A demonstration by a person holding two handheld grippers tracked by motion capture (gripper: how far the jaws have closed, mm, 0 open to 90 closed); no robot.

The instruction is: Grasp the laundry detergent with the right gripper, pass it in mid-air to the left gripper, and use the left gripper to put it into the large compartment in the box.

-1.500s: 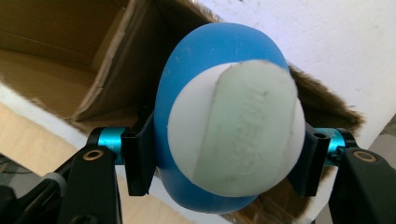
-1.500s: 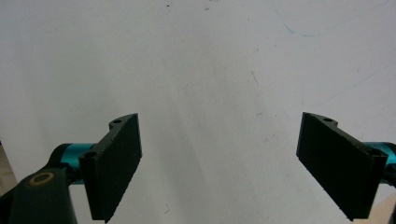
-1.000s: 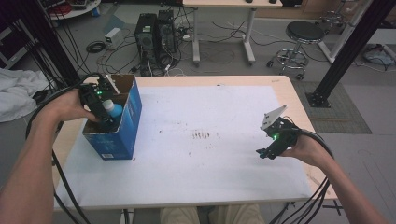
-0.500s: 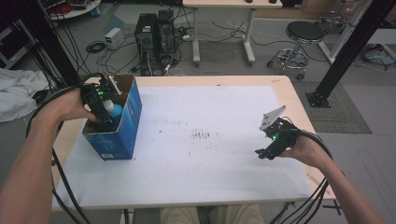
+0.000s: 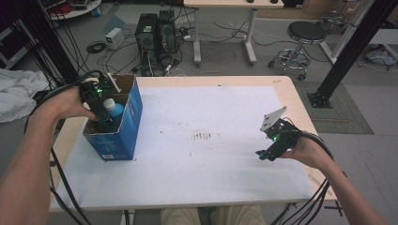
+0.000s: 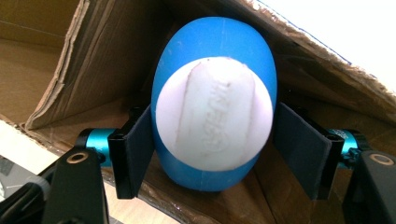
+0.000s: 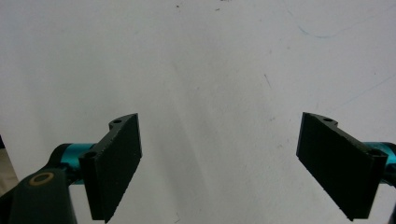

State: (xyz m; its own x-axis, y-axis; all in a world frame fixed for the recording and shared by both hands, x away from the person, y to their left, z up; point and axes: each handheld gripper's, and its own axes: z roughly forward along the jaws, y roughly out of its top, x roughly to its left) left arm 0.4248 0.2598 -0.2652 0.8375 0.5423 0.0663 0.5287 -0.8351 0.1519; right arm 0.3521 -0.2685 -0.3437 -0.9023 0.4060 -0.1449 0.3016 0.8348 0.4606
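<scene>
A blue bottle (image 5: pixel 114 108) with a white cap (image 6: pixel 214 119) stands upright inside a blue cardboard box (image 5: pixel 127 123) at the table's left edge. My left gripper (image 5: pixel 108 118) reaches down into the box. In the left gripper view the bottle (image 6: pixel 212 51) sits between the pads (image 6: pixel 139 154) of the left gripper (image 6: pixel 212 133), whose jaws have just been opening and now flank it without pressing. My right gripper (image 5: pixel 262 154) hovers low over the white table sheet (image 5: pixel 202 164) at the right. Seen in its own view, the right gripper (image 7: pixel 219 128) is open with nothing between its jaws.
The box's brown flaps (image 6: pixel 70 70) rise around the bottle. Faint dark smudges (image 5: pixel 204 136) mark the sheet's middle. Beyond the table's far edge are computer towers (image 5: pixel 155 33), cables and a stool (image 5: pixel 305 35). A black post (image 5: pixel 347 51) stands at the right.
</scene>
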